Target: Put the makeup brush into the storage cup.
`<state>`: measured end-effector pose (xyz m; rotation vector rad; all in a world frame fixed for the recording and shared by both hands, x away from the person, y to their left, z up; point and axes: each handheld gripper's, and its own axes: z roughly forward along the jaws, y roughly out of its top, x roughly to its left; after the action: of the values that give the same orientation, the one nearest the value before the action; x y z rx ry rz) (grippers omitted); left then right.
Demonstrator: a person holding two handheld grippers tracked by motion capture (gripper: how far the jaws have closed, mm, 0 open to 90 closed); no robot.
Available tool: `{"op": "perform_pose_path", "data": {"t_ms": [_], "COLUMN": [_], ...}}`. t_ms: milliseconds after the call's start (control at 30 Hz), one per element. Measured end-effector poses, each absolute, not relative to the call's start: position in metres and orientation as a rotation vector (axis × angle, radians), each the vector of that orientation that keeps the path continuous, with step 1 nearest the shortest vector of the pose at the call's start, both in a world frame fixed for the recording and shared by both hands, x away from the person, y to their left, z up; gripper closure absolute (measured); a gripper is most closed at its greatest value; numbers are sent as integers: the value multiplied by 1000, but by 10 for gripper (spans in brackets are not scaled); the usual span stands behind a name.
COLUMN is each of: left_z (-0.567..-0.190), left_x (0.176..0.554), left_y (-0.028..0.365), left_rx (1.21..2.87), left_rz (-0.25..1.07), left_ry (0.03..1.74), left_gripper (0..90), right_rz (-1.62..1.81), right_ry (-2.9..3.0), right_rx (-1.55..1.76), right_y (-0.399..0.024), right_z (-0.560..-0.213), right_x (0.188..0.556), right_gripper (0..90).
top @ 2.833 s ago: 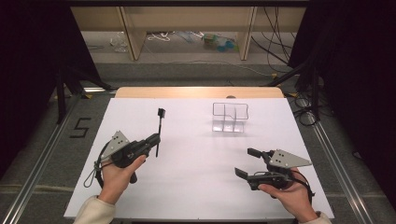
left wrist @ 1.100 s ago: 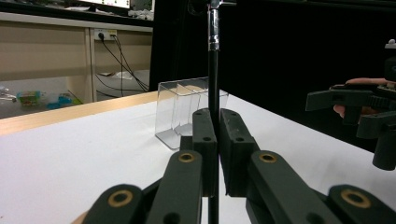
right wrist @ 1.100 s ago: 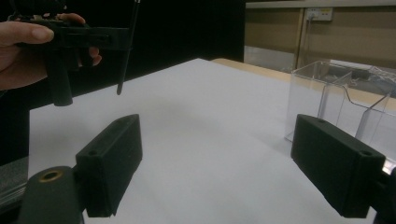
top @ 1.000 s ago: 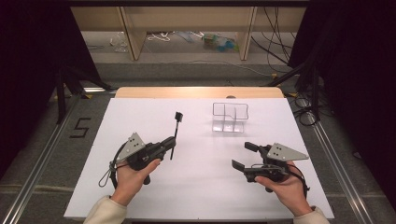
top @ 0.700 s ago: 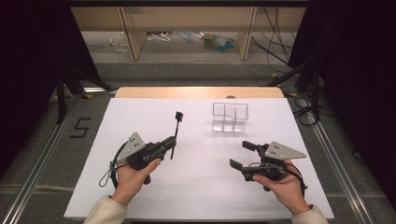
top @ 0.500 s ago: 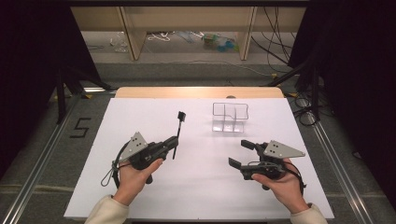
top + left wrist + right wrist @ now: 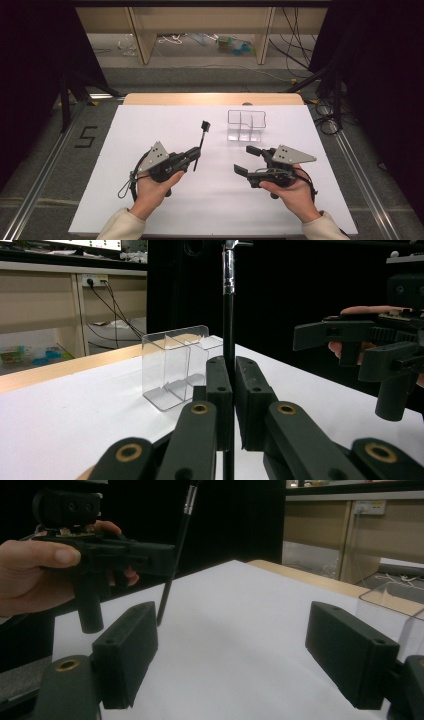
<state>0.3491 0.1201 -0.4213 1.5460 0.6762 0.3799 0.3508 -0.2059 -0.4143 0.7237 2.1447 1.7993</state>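
Observation:
My left gripper [image 7: 194, 156] is shut on a thin black stick [image 7: 200, 147], which stands up out of the jaws with a small black head [image 7: 205, 125] on top. In the left gripper view the stick [image 7: 228, 330] shows a silver band and is pinched between my pads [image 7: 219, 385]. My right gripper [image 7: 248, 160] is open and points left toward the stick; its jaws have just been closing a little with nothing between them. In the right gripper view the stick [image 7: 173, 562] and the left gripper [image 7: 100, 555] lie beyond my wide pads [image 7: 125, 652].
A clear plastic box [image 7: 246, 125] with compartments stands on the white table sheet [image 7: 150, 120], just behind the right gripper. A wooden edge [image 7: 210, 98] bounds the far side. Cables lie on the floor beyond and to the right.
The left hand carried the stick to the right and toward the middle, then held still. The right gripper has crept left and a little forward, closer to the stick.

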Motion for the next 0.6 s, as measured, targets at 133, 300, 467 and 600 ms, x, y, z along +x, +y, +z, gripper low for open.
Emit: {"op": "perform_pose_path", "data": {"t_ms": [133,300,467,600], "left_z": [-423,-423,-423,-423], "left_x": [350,350,350,350], "left_y": [114,105,99,95], "left_rx": [1554,1563,1570,1571], "left_rz": [374,368,364,361], "left_ry": [669,654,642,641], "left_gripper": [854,854,854,854], "right_rz": [1832,1853,1865,1889], "right_ry": [2145,2138,2124,2124], "right_rx": [730,724,708,728], "right_y": [-198,-190,-186,-183], "right_z": [-411,-407,-403,-401], "right_x": [353,357,360,361], "right_gripper": [254,290,331,348]}}
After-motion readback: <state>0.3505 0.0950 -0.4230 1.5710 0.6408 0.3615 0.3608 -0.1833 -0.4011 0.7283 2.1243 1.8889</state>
